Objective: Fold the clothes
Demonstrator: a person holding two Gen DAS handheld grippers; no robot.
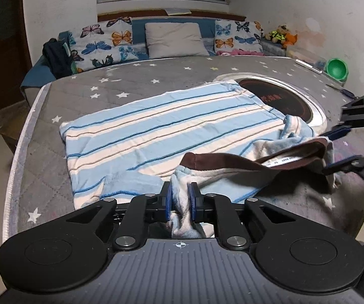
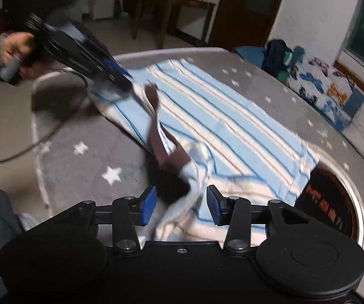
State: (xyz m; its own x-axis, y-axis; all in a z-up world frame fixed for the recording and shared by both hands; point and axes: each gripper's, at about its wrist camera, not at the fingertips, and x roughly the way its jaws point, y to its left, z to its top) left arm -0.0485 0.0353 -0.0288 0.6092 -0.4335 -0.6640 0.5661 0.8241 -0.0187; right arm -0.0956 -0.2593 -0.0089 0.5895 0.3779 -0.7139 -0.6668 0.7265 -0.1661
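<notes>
Pinch the collar end before lifting

The striped garment (image 1: 161,126) lies flat on the bed (image 1: 42,152), brown-trimmed collar bunched toward 5 o'clock in the left view. The left tool (image 1: 180,198) is clenched on a fold of it. The right tool (image 2: 181,205) stands released, cloth between its pads, unpinched. Judged best: close right on the trim, then raise both level, keeping the cloth taut

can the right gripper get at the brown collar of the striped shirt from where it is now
Probably yes. The right gripper is open with the shirt's brown collar bunched just ahead of its pads, nothing between. The left gripper already pinches the striped shirt elsewhere.
</notes>
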